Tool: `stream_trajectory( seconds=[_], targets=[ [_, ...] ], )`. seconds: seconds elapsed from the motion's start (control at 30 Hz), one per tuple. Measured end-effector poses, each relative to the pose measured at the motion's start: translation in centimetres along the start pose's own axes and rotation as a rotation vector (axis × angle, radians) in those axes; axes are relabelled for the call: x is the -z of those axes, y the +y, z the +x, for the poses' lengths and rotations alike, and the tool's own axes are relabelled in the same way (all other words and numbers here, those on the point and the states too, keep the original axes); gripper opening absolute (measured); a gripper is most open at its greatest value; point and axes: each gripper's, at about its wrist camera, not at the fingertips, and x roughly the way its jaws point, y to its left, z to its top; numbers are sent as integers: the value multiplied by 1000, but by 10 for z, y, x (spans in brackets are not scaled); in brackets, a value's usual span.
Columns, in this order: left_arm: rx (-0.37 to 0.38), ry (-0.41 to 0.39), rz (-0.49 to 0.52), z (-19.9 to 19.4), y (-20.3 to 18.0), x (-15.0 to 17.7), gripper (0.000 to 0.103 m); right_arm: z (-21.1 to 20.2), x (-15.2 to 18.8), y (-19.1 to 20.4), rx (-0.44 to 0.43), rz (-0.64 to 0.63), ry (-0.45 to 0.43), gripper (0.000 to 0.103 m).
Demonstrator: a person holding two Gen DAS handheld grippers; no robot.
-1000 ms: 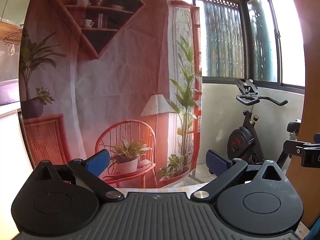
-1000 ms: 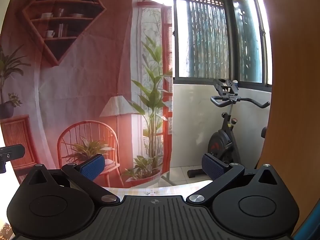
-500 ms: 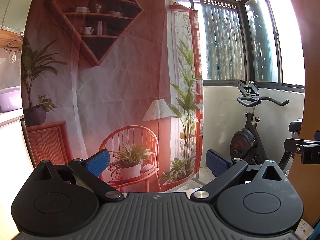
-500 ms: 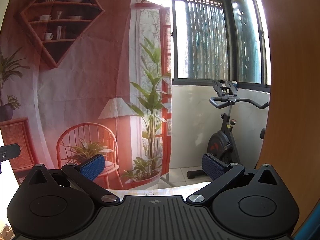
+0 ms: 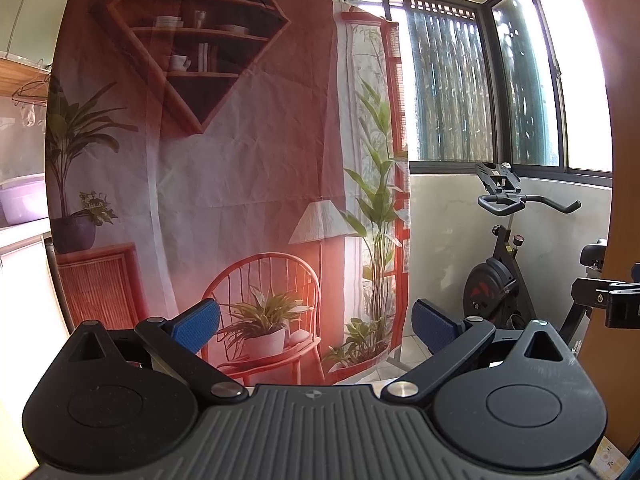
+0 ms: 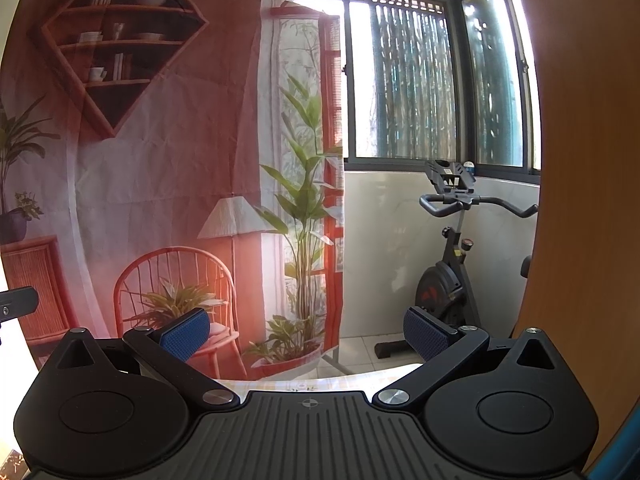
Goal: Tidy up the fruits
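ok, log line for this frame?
left hand-held gripper: open, empty | right hand-held gripper: open, empty | fruit: none visible | facing: printed fabric backdrop

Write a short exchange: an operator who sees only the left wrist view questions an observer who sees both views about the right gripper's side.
Operator: Is the right gripper holding fruit?
Observer: No. The right gripper is open, with nothing between its blue pads.
Operator: Can you see the exercise bike's base? My finger hides it.
Observer: Yes. The exercise bike stands with a black foot bar on the tiled floor.
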Motion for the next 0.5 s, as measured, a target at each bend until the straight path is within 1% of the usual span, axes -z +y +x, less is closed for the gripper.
stream_trajectory(
  seconds=[0.5],
  targets=[
    [-6, 1, -1, 0, 2, 0, 103, 0, 0, -1, -1, 0, -1, 103]
  ],
)
